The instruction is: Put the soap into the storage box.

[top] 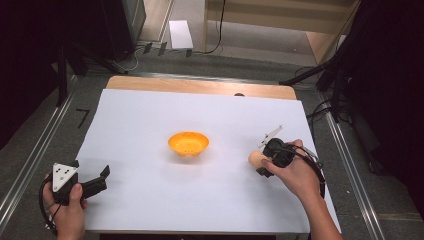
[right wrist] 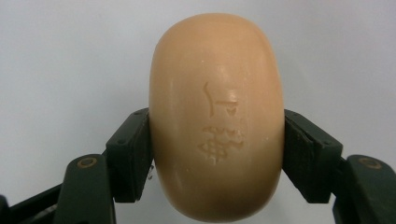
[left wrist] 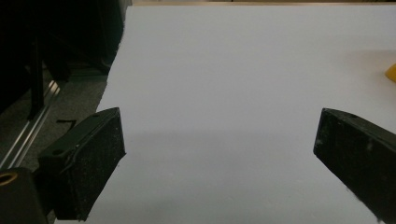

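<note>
Soap (right wrist: 216, 116), tan oval bar: clamped across its rounded sides by right gripper (top: 264, 159), right of orange bowl (top: 188, 142). Left gripper (top: 92, 184): jaws wide apart, empty, near table (top: 150, 210) corner. Risk: smooth curved bar could squirt from the pads if squeezed harder.

Wide-apart jaws over white sheet (left wrist: 224, 93)

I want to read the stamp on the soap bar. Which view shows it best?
The right gripper view: the soap bar is close up, stamp facing the camera, clamped between the jaws. The high view shows it small beside the right gripper.
</note>
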A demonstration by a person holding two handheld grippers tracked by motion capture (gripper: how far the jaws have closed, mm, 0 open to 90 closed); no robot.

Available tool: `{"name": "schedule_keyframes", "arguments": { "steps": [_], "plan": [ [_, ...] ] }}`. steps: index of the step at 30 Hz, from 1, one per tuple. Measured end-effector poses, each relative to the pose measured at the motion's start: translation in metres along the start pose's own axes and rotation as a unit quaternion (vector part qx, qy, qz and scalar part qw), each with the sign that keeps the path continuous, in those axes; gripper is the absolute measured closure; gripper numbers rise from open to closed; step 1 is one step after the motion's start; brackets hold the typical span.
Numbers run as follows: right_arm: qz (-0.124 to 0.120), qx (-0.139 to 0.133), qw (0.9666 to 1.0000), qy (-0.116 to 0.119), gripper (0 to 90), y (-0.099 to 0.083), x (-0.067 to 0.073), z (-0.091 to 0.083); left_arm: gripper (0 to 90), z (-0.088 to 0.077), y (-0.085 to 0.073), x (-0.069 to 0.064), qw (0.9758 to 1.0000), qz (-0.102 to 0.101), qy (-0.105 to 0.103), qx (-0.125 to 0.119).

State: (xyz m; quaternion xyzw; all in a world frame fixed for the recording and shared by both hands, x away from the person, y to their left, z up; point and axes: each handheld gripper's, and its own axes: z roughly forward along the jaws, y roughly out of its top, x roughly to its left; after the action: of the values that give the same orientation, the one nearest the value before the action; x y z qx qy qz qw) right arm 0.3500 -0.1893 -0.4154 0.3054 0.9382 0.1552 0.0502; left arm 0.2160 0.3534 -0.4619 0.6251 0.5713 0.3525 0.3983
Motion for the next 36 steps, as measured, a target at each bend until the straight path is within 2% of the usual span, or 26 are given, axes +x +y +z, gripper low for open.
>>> {"name": "schedule_keyframes", "arguments": {
  "steps": [8,11,15,18,23,32,33,34,36],
  "plan": [
    [-0.036,-0.010,0.9993,0.000,33.1,0.026,0.002,-0.006,2.3,0.000,0.000,0.000,1.0000,0.000,0.000,0.000],
    [-0.048,-0.011,0.9988,0.007,33.1,0.037,0.004,-0.005,2.3,0.000,0.000,0.000,1.0000,0.000,-0.001,-0.001],
    [-0.074,-0.006,0.9972,0.005,33.1,0.053,0.008,-0.003,2.3,0.000,0.000,0.000,1.0000,-0.001,-0.003,-0.001],
    [-0.083,-0.009,0.9964,0.010,33.1,0.062,0.011,-0.002,2.3,0.000,0.000,0.000,1.0000,0.000,-0.004,0.000],
    [-0.113,-0.013,0.9934,0.013,33.1,0.078,0.016,0.000,2.3,0.000,0.000,0.000,1.0000,0.001,-0.004,0.000],
    [-0.145,-0.015,0.9890,0.023,33.1,0.106,0.027,0.003,2.3,0.000,0.000,0.000,1.0000,0.000,-0.006,0.000],
    [-0.156,-0.019,0.9872,0.026,33.1,0.109,0.028,0.003,2.3,0.000,0.000,0.000,1.0000,0.000,-0.006,0.000],
    [-0.156,-0.019,0.9872,0.026,33.1,0.109,0.028,0.003,2.3,0.000,0.000,0.000,1.0000,0.000,-0.006,0.000],
    [-0.170,-0.016,0.9850,0.022,33.1,0.119,0.033,0.002,2.3,0.000,0.000,0.000,1.0000,0.000,-0.007,0.000]
  ]
}}
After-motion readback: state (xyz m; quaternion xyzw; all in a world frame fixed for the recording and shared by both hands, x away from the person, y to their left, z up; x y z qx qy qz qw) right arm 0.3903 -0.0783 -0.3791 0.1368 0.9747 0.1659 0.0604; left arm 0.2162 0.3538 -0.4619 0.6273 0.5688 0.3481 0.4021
